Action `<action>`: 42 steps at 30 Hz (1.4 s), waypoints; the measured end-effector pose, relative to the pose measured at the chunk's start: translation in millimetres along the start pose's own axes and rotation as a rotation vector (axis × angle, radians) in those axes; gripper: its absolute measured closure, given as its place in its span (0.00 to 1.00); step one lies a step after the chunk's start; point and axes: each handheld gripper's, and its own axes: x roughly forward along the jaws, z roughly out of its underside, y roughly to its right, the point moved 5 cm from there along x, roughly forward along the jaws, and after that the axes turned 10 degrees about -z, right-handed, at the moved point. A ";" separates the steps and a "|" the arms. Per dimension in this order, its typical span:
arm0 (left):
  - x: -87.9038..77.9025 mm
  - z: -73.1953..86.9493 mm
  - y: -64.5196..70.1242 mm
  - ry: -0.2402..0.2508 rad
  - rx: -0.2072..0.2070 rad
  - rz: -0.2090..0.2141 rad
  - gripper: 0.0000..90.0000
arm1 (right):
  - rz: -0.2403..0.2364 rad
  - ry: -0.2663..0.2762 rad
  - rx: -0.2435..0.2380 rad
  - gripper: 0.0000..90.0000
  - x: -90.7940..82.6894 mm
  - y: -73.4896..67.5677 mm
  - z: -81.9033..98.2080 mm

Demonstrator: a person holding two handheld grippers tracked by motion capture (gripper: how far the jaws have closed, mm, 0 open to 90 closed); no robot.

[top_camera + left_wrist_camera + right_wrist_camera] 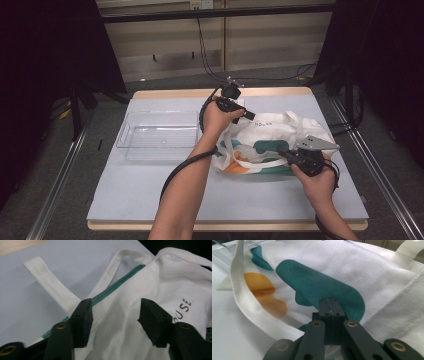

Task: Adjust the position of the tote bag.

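A white tote bag (265, 142) with teal and orange patches lies crumpled on the right half of the table. My left gripper (245, 115) hovers at the bag's far left corner. In the left gripper view its jaws (115, 307) stand apart over white cloth (150, 282) near the teal-trimmed edge, and the pads do not press on it. One white handle (47, 282) lies flat beyond them. My right gripper (286, 154) is at the bag's near right side. Its jaws (329, 301) are closed together at the teal patch (317, 285) and appear to pinch the fabric.
A clear plastic tray (157, 136) sits on the left part of the pale blue mat (150, 190). Another bag handle (239, 290) loops toward the table on the near side. Dark stands and cables surround the table.
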 end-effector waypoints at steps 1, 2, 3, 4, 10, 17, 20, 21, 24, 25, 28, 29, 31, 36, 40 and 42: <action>-1.2 0.2 -0.1 -0.005 0.007 0.001 0.58 | 0.001 -0.001 0.002 1.00 0.1 0.0 -0.1; -2.3 0.9 0.8 -0.013 0.014 -0.014 0.59 | 0.000 0.002 0.000 1.00 0.4 0.0 -0.4; -3.1 2.1 1.4 -0.026 0.021 -0.022 0.66 | -0.005 0.003 0.001 1.00 1.2 -0.3 -0.1; -3.0 2.7 2.6 -0.024 0.023 -0.020 0.72 | -0.001 0.001 0.005 1.00 1.5 -0.7 0.2; -9.4 3.9 6.8 -0.035 0.027 -0.032 0.98 | 0.003 0.005 0.017 1.00 2.1 -0.4 0.4; -26.2 -4.6 17.2 0.017 0.085 -0.011 0.99 | 0.003 0.049 0.033 0.98 -5.7 -2.0 -6.3; -31.5 -7.0 20.9 0.037 0.086 -0.009 0.99 | -0.013 0.062 0.024 0.98 -6.2 -7.2 -11.5; -33.3 -7.5 22.2 0.040 0.086 -0.006 0.99 | -0.013 0.062 0.024 0.98 -6.2 -7.2 -11.5; -39.4 -9.2 27.2 0.061 0.097 0.009 0.99 | -0.046 0.058 0.000 0.98 -2.1 -17.7 -18.3; -39.4 -9.2 27.2 0.061 0.097 0.009 0.99 | -0.053 0.047 -0.005 0.98 -0.6 -19.3 -18.7; -45.5 -9.6 30.9 0.073 0.108 0.021 0.99 | -0.055 0.038 -0.011 0.98 3.7 -21.1 -19.3; -48.0 -9.2 32.0 0.073 0.116 0.023 0.99 | -0.052 0.034 -0.002 0.98 7.4 -20.2 -18.3; -51.9 -8.8 34.2 0.086 0.124 0.033 0.99 | -0.048 0.033 -0.001 0.98 9.1 -19.5 -17.7; -59.1 -5.4 41.0 0.108 0.154 0.061 0.98 | -0.024 0.025 0.004 0.99 16.6 -17.0 -15.7; -62.9 1.1 45.3 0.102 0.178 0.071 0.98 | -0.014 0.018 0.005 1.00 21.7 -14.7 -14.8; -64.2 4.5 47.0 0.110 0.180 0.084 0.98 | -0.015 0.020 0.014 1.00 23.6 -14.8 -13.0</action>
